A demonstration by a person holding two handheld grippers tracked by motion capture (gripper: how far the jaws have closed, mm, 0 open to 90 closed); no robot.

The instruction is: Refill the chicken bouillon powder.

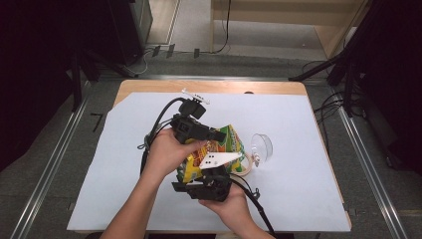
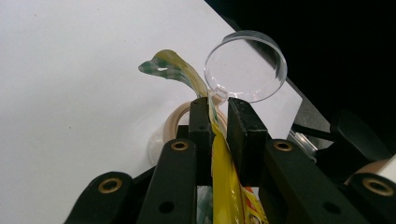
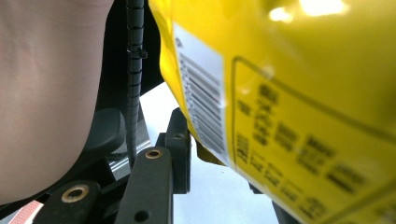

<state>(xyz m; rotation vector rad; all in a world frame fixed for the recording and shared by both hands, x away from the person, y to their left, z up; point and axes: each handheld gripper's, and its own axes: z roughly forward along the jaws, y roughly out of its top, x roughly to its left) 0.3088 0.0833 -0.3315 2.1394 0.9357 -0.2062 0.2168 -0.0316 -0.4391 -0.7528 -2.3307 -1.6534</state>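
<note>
White table sheet (image 1: 308, 189); both grippers' jaws pinch yellow bag (image 1: 226, 142).

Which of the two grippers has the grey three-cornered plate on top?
The right gripper, nearer the table's front edge: a pale triangular plate sits on it. The left gripper, farther back on the snack bag, has a black top.

The white sheet (image 1: 124, 164) on the table is open on the whole left side and along the far edge, so a hand could pass there freely. The middle is crowded: the snack bag (image 1: 219, 149) is held up between the left gripper (image 1: 214, 135) and the right gripper (image 1: 211, 174), with both hands close together. Just to the right of the bag lie a clear round lid (image 1: 262, 147) and a tape ring (image 1: 244, 167), which block that side. Farther right the sheet is free again.
</note>
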